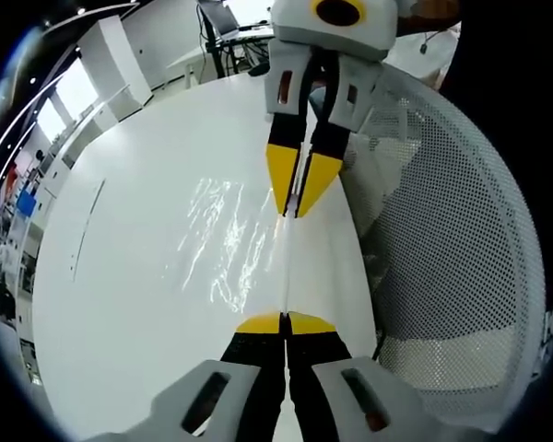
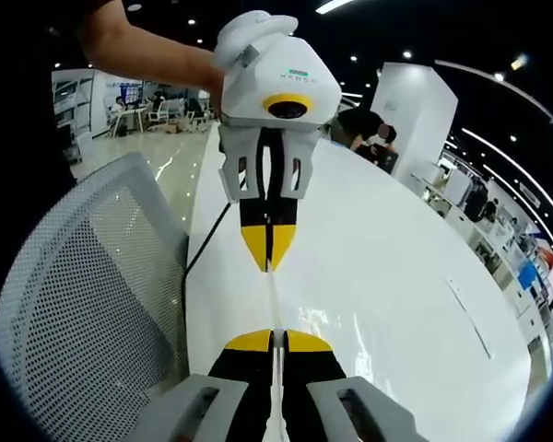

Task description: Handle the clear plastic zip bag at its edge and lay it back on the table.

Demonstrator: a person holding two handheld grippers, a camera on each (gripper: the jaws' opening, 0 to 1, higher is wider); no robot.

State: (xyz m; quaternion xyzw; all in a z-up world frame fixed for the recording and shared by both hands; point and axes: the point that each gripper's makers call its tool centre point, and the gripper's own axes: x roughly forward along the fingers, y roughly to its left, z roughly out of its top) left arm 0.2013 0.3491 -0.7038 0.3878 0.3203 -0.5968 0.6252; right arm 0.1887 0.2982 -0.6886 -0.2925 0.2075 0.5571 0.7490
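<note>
While both jaws pinch shut, zip bag apparently stretched between left gripper, right gripper, above table.

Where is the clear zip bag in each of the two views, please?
Left gripper view: bag at centre, stretched between both grippers, edge pinched.
Right gripper view: bag seen edge-on at lower centre, between the jaws.
Shared landmark: mesh chair, right in left view, left in right view.

The clear, crinkled plastic zip bag is stretched taut between my two grippers along one straight edge, which runs as a thin pale line near the white table's long edge. Its glossy sheet spreads over the tabletop.
</note>
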